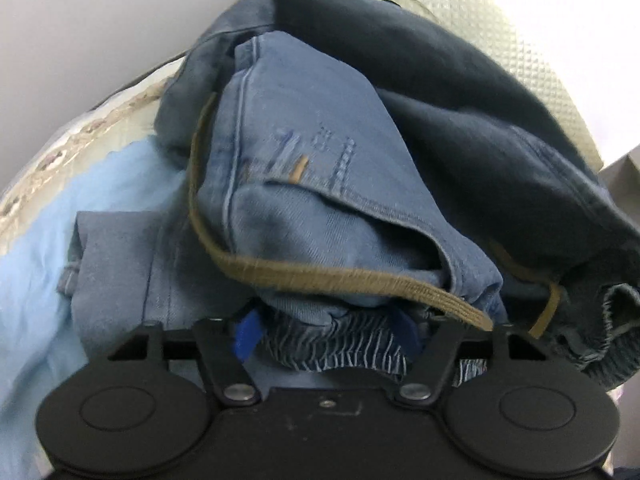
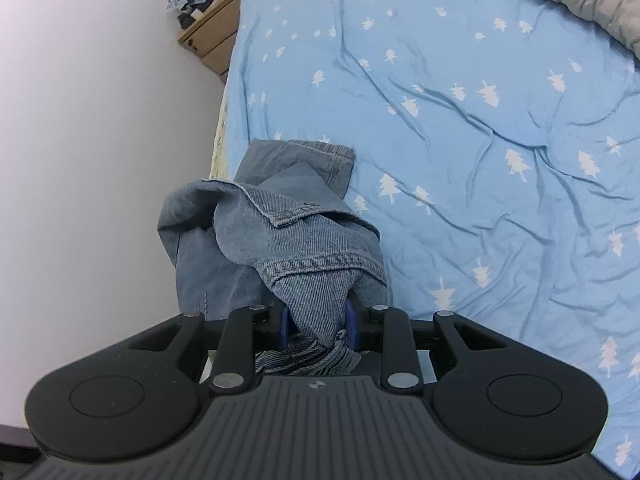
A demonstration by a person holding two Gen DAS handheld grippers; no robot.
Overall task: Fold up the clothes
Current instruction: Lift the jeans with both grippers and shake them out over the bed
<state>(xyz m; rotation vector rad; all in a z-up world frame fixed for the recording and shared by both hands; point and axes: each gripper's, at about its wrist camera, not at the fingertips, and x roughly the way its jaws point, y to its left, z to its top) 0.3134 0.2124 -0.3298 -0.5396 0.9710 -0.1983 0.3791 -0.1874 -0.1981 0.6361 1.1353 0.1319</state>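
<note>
- Right gripper (image 2: 316, 326) clamped on bunched denim of jeans (image 2: 280, 232), holding them up above blue sheet (image 2: 480, 120).
- Left gripper (image 1: 326, 330) half open around gathered waistband (image 1: 332, 344); contact unclear.
- Step: gripping for fold. Next: close left, spread flat.

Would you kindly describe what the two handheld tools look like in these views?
Both are matte black. The left tool has two round discs at its base, angled link arms with silver rivets, and blue pads on its fingers. The right tool matches it, with a ribbed grey-black top plate bearing a small round emblem. No sleeves or cables show.
</note>
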